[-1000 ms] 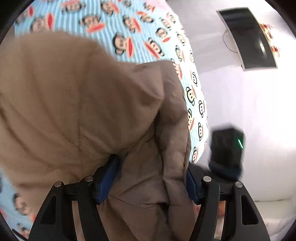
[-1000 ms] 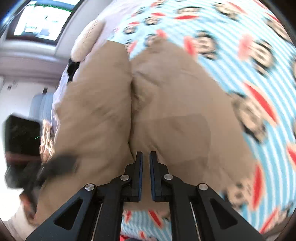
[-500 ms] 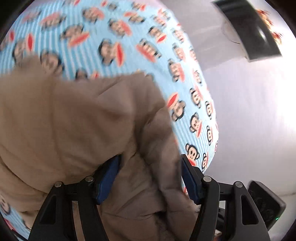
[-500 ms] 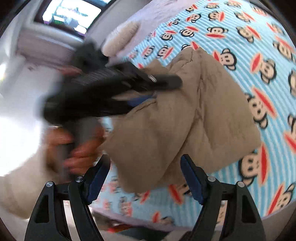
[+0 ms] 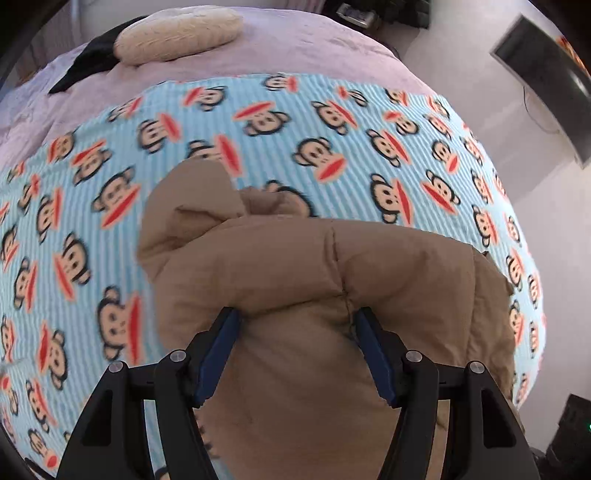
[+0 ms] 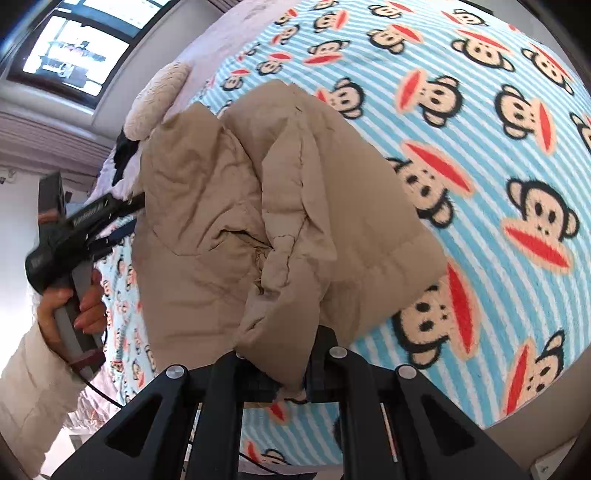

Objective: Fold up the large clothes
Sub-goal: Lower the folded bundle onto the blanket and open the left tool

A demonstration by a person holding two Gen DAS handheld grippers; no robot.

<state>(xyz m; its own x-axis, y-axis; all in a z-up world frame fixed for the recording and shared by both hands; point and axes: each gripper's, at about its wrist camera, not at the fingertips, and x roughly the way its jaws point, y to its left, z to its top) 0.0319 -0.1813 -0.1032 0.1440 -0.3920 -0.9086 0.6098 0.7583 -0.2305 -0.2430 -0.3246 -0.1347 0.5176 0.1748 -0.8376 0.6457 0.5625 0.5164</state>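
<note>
The tan padded jacket (image 6: 258, 206) is lying bunched on the monkey-print blanket (image 6: 498, 155), mid-fold. The left tongs (image 5: 297, 350) are standing fairly wide, their blue pads pressing a thick fold of the jacket. The right tongs (image 6: 282, 373) are closing, nearly shut, on a puffy edge nearest that camera. Judging by this, both hands are gathering the jacket for another fold; next they would need to lift together and lay it flat. Beyond the jacket, the blanket is covering a lilac bedspread (image 5: 258, 48) carrying a cream pillow (image 5: 177, 33). A window (image 6: 74, 44) is showing past the bed.
</note>
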